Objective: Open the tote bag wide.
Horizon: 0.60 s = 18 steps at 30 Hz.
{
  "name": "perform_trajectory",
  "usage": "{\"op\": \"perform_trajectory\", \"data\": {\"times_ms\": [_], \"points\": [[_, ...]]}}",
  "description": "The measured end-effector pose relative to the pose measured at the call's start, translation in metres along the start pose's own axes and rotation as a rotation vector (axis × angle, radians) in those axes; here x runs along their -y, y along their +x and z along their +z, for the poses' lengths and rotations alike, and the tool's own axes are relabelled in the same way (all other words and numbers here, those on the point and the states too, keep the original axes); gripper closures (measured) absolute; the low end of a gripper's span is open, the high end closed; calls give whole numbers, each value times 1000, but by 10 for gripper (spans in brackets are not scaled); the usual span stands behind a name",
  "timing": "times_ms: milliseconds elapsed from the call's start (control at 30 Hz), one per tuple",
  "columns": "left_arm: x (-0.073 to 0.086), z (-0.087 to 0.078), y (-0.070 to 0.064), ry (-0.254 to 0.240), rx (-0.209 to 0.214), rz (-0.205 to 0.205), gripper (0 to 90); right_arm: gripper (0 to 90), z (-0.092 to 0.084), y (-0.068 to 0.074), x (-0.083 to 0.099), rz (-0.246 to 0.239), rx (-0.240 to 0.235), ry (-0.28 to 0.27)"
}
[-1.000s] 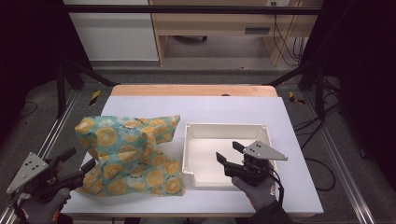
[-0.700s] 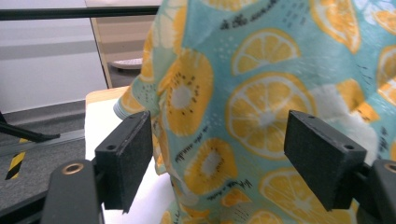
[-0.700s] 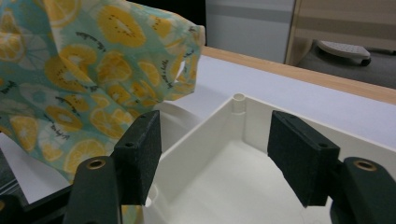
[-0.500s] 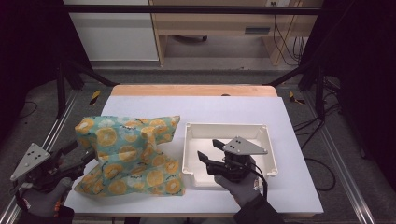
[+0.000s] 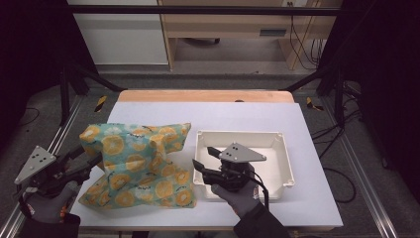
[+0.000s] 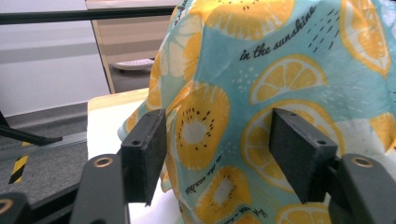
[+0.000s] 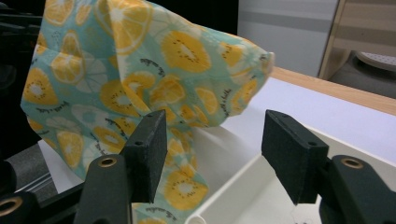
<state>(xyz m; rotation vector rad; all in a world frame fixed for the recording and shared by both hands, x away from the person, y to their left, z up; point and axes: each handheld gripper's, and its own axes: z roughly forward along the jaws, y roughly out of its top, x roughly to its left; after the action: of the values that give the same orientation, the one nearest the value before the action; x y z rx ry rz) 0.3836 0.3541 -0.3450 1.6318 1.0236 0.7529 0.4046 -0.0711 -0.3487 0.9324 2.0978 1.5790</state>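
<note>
A crumpled teal cloth [image 5: 138,163] printed with orange slices lies on the left half of the white table [image 5: 247,114]. To its right stands a white tray [image 5: 242,134]. My left gripper [image 5: 89,157] is at the cloth's left edge. In the left gripper view its jaws have just been closing and stand open [image 6: 217,140], with a fold of the cloth [image 6: 280,60] between them and untouched by the pads. My right gripper [image 5: 203,157] hovers over the tray's front-left corner and points at the cloth. Its jaws [image 7: 212,140] have also been closing and hold nothing; the cloth [image 7: 140,60] and the tray rim [image 7: 243,186] lie ahead.
A wooden strip [image 5: 203,95] runs along the table's far edge. Dark frame struts [image 5: 74,74] stand at both back corners, and metal rails [image 5: 366,193] flank the table. Cables [image 5: 341,173] lie on the floor at the right. The inside of the tray [image 5: 270,166] is bare.
My right gripper has moved left across the tray's front, from near its right part to its front-left corner, closer to the cloth. The left gripper has stayed by the cloth's left edge.
</note>
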Motion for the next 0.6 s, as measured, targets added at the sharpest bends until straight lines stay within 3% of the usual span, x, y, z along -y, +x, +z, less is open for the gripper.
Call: {"op": "perform_trajectory", "data": {"times_ms": [133,600], "points": [[0,3,0,4,2,-2,424,416,9,8,-3,-8,-22,5],[7,3,4,34,5,-29,705,462,42,30,-7,-23,-81,27]]}}
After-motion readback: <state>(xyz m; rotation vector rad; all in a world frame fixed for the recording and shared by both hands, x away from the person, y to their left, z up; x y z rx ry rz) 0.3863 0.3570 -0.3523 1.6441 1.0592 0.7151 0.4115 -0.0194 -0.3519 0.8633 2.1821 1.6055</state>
